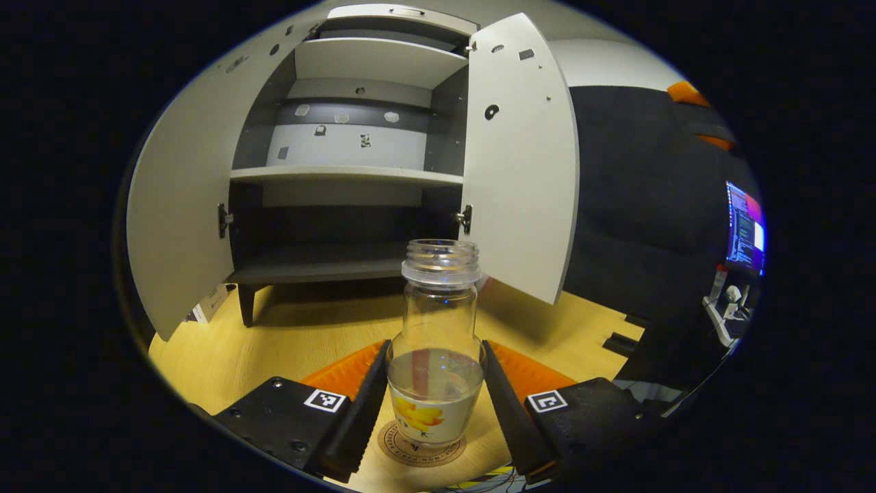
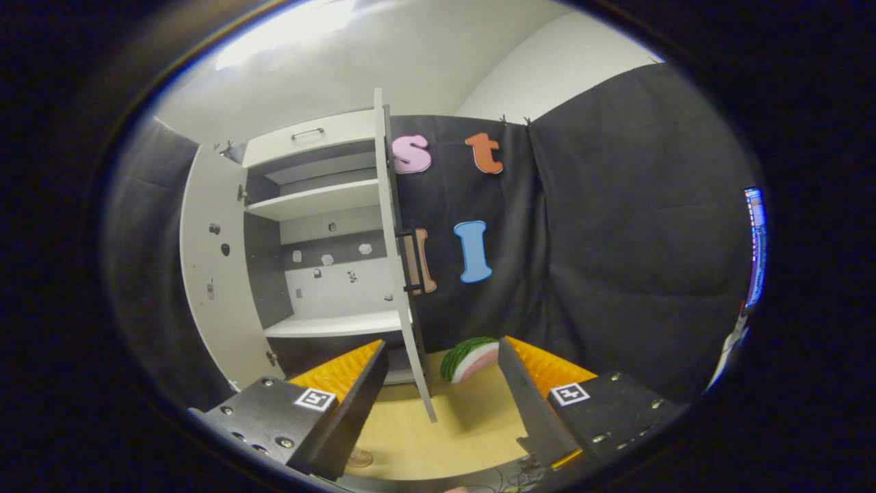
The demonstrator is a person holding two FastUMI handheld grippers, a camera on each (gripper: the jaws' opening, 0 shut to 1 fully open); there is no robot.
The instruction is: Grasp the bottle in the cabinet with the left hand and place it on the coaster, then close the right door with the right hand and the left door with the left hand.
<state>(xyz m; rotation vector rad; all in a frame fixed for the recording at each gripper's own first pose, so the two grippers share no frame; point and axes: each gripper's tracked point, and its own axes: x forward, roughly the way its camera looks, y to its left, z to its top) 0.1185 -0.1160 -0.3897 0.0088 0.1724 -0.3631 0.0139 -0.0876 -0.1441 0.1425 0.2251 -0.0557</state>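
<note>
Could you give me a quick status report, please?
Left gripper fingers flank the bottle, upright on the coaster. Right gripper open, empty, near right door. Both doors open.

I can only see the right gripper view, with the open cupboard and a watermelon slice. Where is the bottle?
Observer: The clear glass bottle with a yellow flower picture stands upright on the round brown coaster, on the light wooden table.
Operator: Is the other gripper holding it?
Observer: The left gripper has one finger close on each side of the bottle. I cannot tell whether they press on it.
Operator: Does it have a lid?
Observer: No. Its threaded neck is open, with no cap on it.
</note>
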